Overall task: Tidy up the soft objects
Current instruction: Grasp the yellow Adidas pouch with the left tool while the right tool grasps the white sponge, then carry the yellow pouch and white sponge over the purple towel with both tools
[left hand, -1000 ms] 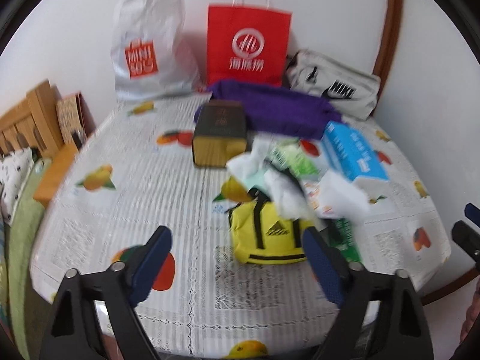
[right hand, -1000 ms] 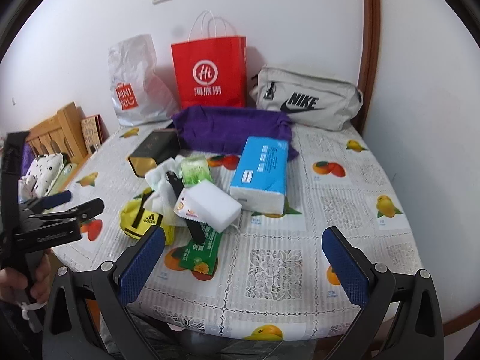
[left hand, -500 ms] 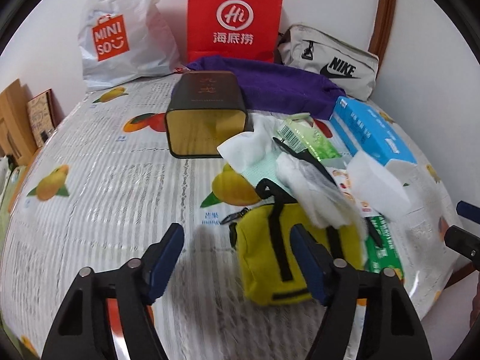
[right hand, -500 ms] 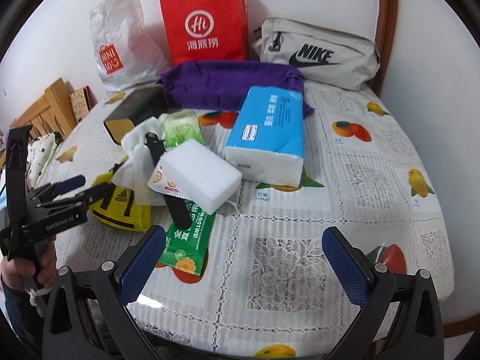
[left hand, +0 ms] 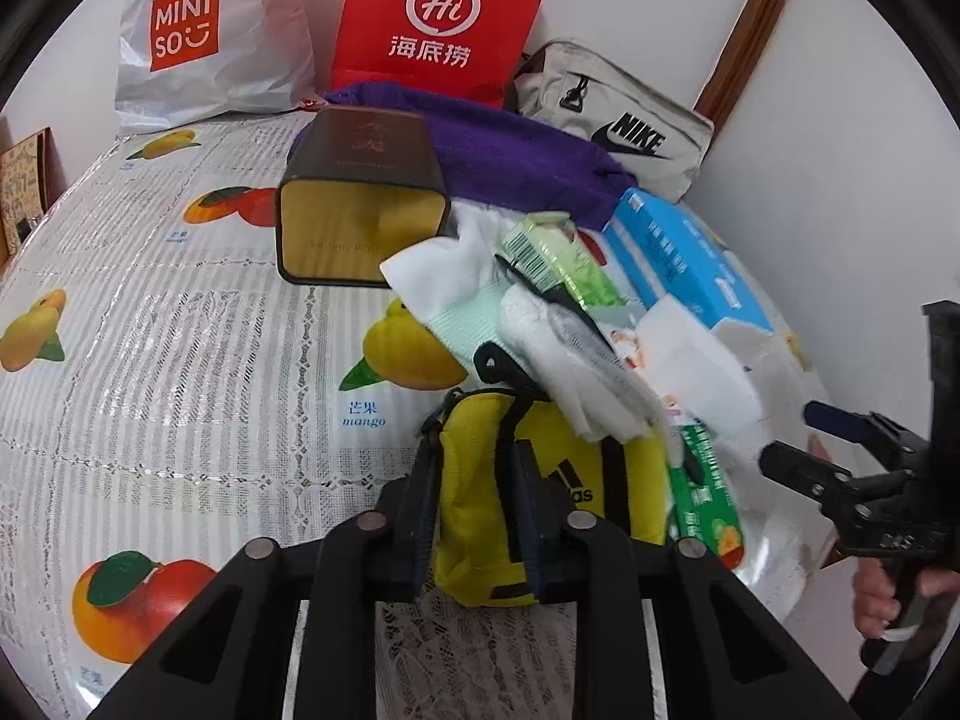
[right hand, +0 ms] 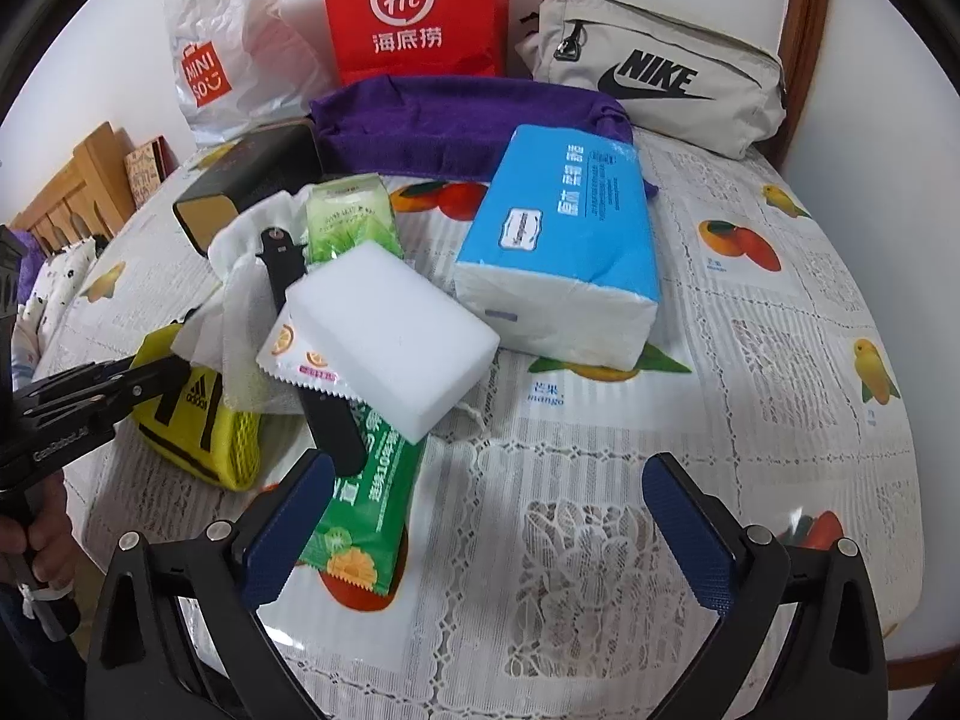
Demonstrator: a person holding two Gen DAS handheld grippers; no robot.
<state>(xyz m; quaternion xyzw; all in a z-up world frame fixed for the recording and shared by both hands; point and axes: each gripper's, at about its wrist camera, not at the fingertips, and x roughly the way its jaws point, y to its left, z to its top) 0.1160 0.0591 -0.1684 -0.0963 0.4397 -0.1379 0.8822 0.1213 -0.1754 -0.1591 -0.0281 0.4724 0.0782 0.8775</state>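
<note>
My left gripper (left hand: 477,516) is shut on the near end of a yellow Adidas pouch (left hand: 576,480), which lies on the table; it also shows in the right wrist view (right hand: 198,414). White cloths (left hand: 576,366) drape over the pouch's far end. A white sponge block (right hand: 384,330), a blue tissue pack (right hand: 564,240), a green wipes pack (right hand: 351,219) and a purple towel (right hand: 456,120) lie in the pile beyond. My right gripper (right hand: 486,528) is open and empty above the tablecloth, near a green snack packet (right hand: 372,516).
A dark tin box (left hand: 360,210) lies left of the pile. A MINISO bag (left hand: 198,36), a red paper bag (left hand: 432,18) and a Nike pouch (left hand: 624,120) stand along the wall. The table (right hand: 780,480) edge curves close at right. A wooden rack (right hand: 66,198) stands left.
My left gripper moved forward and closed on the yellow pouch's near end. My right gripper moved closer to the pile and stayed open.
</note>
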